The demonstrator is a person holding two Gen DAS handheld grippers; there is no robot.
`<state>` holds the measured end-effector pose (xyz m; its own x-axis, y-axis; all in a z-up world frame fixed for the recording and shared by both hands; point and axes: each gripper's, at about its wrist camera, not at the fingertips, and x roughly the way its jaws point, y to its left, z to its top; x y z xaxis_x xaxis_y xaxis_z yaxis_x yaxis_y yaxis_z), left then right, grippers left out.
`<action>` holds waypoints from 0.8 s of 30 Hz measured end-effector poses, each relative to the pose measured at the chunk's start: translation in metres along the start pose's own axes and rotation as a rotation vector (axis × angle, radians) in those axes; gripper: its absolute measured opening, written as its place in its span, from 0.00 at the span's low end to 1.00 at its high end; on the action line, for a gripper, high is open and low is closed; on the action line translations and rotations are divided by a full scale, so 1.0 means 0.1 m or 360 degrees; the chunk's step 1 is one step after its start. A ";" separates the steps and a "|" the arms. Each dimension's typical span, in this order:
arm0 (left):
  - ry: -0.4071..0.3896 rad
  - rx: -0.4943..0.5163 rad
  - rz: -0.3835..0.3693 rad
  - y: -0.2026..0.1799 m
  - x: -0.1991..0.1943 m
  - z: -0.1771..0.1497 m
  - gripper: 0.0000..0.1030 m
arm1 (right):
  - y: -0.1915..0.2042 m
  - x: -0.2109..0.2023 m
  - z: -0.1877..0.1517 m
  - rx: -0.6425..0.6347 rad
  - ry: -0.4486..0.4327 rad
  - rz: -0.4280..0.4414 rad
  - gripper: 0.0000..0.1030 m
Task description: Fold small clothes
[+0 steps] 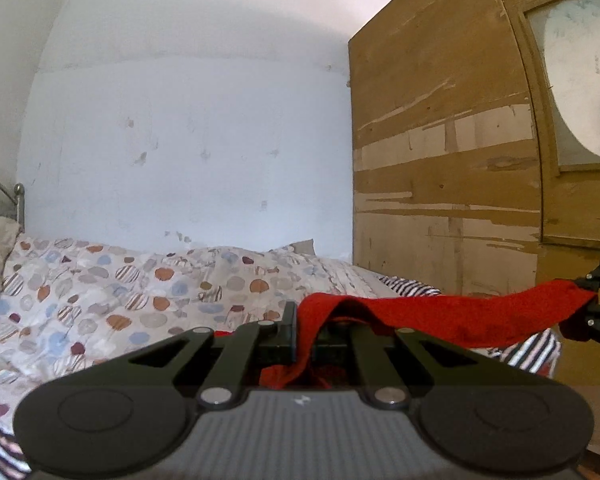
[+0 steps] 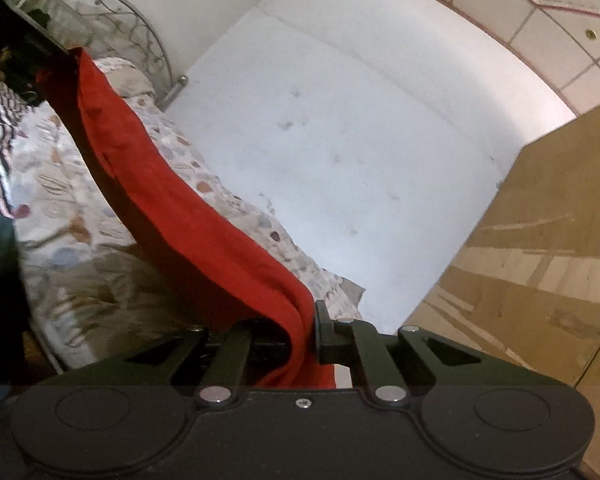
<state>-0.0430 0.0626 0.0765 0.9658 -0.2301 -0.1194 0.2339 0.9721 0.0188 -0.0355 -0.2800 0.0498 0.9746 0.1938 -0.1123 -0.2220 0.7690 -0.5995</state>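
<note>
Both ends of the red cloth [image 1: 440,312] are clamped, apparently, by left gripper [image 1: 304,320] and right gripper [image 2: 306,320]; even tension should be kept.

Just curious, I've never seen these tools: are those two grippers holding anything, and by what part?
Yes. Both hold one red cloth, stretched between them above the bed: left gripper pinches one end, right gripper the other.

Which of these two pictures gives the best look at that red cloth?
The right wrist view: the red cloth runs long and uncovered between both grippers. The left wrist view shows the cloth as a narrower band, partly hidden.
</note>
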 end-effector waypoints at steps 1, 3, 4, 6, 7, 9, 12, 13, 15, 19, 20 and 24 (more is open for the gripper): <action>0.0018 -0.0004 -0.0004 0.00 -0.07 0.02 0.05 | 0.01 -0.08 0.03 -0.0009 0.0005 0.0016 0.09; 0.0046 -0.0002 -0.0010 0.00 -0.14 0.04 0.05 | 0.05 -0.17 0.07 -0.0052 0.0009 0.0028 0.09; 0.0062 -0.0012 -0.0019 0.01 -0.14 0.06 0.05 | 0.07 -0.20 0.08 -0.0070 0.0010 0.0034 0.09; 0.0084 -0.0051 -0.0034 0.06 -0.08 0.10 0.05 | 0.06 -0.17 0.10 -0.0088 0.0013 0.0044 0.09; 0.0088 -0.0065 -0.0040 0.09 -0.03 0.14 0.05 | 0.04 -0.13 0.13 -0.0091 0.0010 0.0050 0.09; 0.0101 -0.0063 -0.0051 0.15 0.10 0.24 0.05 | -0.04 -0.02 0.19 -0.0114 -0.0006 0.0054 0.09; 0.0134 -0.0023 -0.0053 0.24 0.41 0.42 0.05 | -0.21 0.27 0.30 -0.0131 -0.0002 0.0083 0.10; 0.0158 -0.0018 -0.0054 0.28 0.54 0.50 0.05 | -0.29 0.41 0.35 -0.0116 0.0000 0.0105 0.10; 0.0210 -0.0025 -0.0055 0.35 0.85 0.65 0.05 | -0.44 0.69 0.44 -0.0091 0.0028 0.0145 0.10; 0.0352 -0.0130 -0.0031 0.56 1.57 0.91 0.05 | -0.71 1.40 0.57 0.0003 0.0103 0.0209 0.11; 0.0396 -0.0192 -0.0030 0.64 1.79 0.96 0.05 | -0.75 1.57 0.59 0.0027 0.0126 0.0224 0.11; 0.0499 -0.0258 0.0031 0.82 2.48 0.96 0.05 | -0.85 2.32 0.55 0.0097 0.0235 0.0264 0.11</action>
<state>0.2266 0.0811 0.1433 0.8827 -0.2104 -0.4202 0.1707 0.9766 -0.1304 0.2084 -0.2669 0.1181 0.9173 0.2330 -0.3229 -0.3767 0.7704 -0.5144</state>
